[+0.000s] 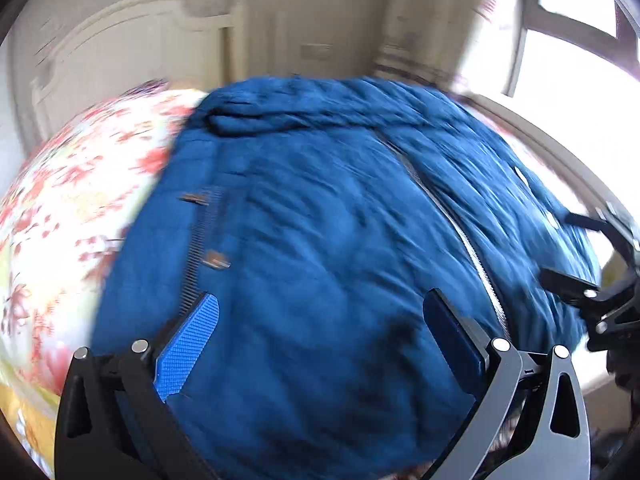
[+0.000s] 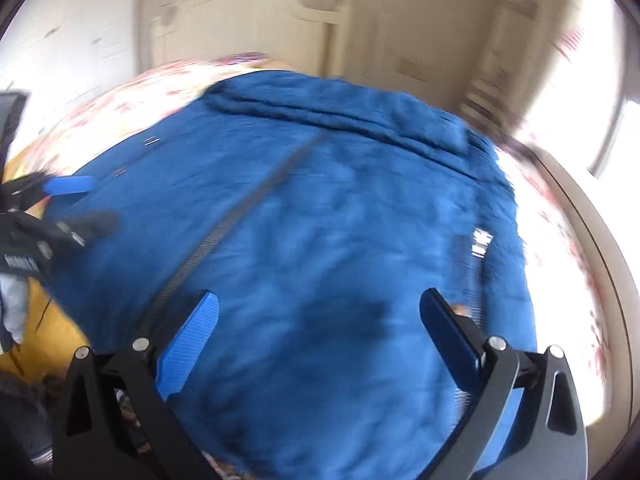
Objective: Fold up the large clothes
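A floral bedsheet (image 1: 76,200), white with red and orange blossoms, spreads off to the left of the jaws in the left wrist view and curls round the far right edge in the right wrist view, and a plain yellow patch (image 2: 60,320) sits low on the left there. Straight ahead beyond the jaws stands a cream panelled headboard (image 2: 248,16), blurred, against a pale wall (image 1: 312,12). Up on the right a bright window (image 1: 568,40) glares, its dark frame crossing the light.

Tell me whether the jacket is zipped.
Zipped, it seems: the jacket lies spread on the bed, its zipper one unbroken line, though blurred.
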A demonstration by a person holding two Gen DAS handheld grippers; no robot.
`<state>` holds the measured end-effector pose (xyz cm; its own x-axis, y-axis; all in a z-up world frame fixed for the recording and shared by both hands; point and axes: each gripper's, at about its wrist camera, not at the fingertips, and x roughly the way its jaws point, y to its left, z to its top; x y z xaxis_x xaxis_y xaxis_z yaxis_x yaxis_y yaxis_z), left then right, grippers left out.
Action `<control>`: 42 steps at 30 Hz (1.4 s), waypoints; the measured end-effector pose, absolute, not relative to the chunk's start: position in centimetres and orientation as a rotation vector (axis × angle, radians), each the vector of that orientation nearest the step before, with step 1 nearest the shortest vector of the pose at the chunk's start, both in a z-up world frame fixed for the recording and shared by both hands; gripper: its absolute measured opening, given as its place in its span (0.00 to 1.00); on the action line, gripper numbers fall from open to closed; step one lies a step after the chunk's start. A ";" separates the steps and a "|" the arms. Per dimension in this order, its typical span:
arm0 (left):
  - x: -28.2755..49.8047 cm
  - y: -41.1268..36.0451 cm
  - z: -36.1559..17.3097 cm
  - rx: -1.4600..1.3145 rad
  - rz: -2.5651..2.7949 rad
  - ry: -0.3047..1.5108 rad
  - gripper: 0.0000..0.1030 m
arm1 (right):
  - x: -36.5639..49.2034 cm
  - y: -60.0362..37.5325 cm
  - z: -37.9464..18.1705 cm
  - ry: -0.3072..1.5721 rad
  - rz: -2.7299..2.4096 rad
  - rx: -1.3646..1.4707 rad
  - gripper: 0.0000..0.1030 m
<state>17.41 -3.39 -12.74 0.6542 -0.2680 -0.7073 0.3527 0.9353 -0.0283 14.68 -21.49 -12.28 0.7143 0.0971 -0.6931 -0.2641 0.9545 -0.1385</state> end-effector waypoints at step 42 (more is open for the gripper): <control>12.3 10.9 -16.6 -0.089 -0.369 0.779 0.95 | 6.3 -38.1 -20.3 0.767 0.286 0.238 0.77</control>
<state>12.30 10.88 -16.61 0.6511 -0.3570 -0.6698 0.2918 0.9324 -0.2133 6.30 -38.06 -20.27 0.6847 0.3384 -0.6455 -0.1665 0.9349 0.3135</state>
